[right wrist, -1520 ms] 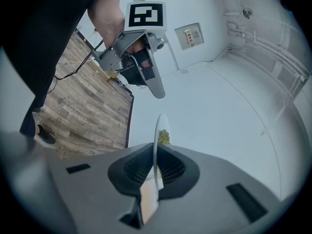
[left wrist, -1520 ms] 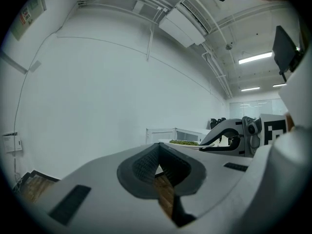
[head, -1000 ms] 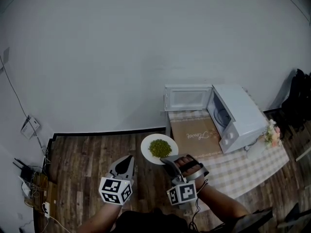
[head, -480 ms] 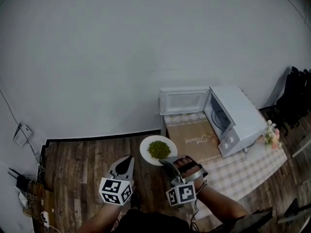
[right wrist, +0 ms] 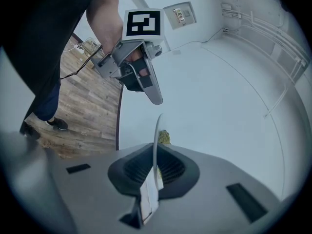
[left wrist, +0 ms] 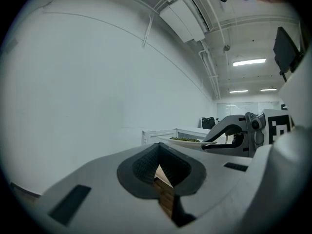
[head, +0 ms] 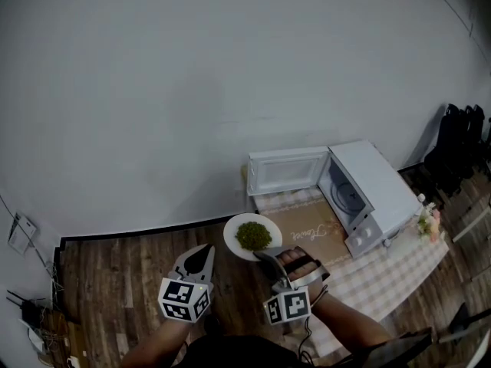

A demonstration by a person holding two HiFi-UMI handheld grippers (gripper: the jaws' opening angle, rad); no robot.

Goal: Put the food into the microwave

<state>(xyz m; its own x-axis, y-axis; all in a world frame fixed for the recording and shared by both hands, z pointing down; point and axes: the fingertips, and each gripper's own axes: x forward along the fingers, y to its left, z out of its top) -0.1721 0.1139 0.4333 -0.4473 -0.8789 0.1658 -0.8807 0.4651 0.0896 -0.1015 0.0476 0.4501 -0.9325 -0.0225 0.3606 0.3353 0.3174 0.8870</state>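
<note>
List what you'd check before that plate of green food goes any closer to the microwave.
1. Grip of the right claw on the plate rim: ok.
2. Heap of green food sitting mid-plate: ok.
3. Plate held level: ok.
4. The microwave has its door swung open: ok.
5. Inside of microwave free of other things: cannot tell.
6. The left claw is shut, empty and apart from the plate: ok.

A staged home corner inside a larger hall is indicated. A white box-shaped microwave (head: 360, 194) is set on a beige checked tablecloth (head: 383, 271). A small bunch of flowers (head: 426, 222) is seen beside it, dark wood-plank flooring (head: 115, 274) left of it, a bare white wall (head: 192, 90) behind it, and exposed white ceiling ducts (left wrist: 183, 18) and strip lights (left wrist: 249, 62) overhead.
</note>
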